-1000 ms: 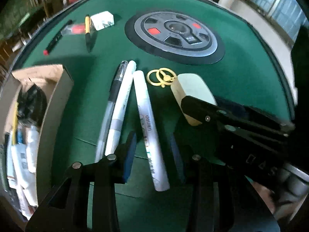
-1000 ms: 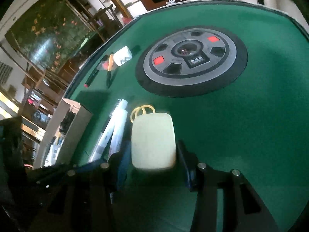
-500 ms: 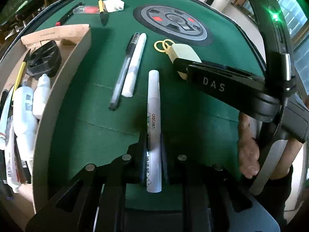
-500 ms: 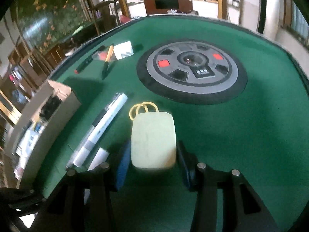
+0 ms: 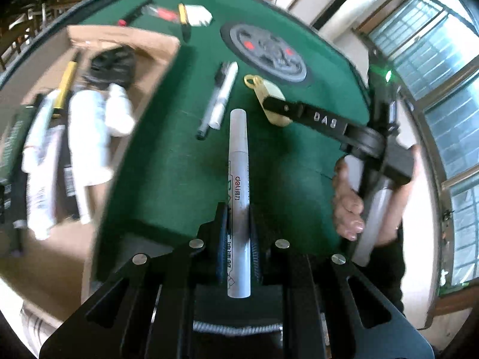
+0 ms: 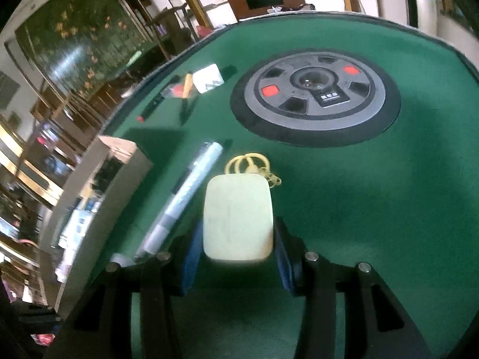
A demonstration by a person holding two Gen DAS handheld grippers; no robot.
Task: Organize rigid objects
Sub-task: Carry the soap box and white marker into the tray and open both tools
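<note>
My left gripper (image 5: pixel 238 209) is shut on a white marker (image 5: pixel 238 155) and holds it off the green table, tip pointing away. A cardboard box (image 5: pixel 119 33) with white tubes and a black item lies open to its left. My right gripper (image 6: pixel 238 227) is shut on a cream rounded tag (image 6: pixel 238 209) with gold key rings (image 6: pixel 247 161); its blue pads press both sides, and the tag rests low on the felt. In the left wrist view the same tag (image 5: pixel 271 92) shows under the right gripper's black finger. A clear pen and a white marker (image 5: pixel 220 98) lie side by side between tag and box.
A round grey and black disc (image 6: pixel 314 92) sits in the table's middle. At the far edge lie a white box (image 6: pixel 208 77), an orange-handled tool (image 5: pixel 183 18) and a black pen with a red tip (image 5: pixel 134 12). A person's hand (image 5: pixel 347 203) grips the right gripper's handle.
My left gripper closed on the white marker, lifted it off the felt and swung left towards the box. The right gripper stayed around the cream tag.
</note>
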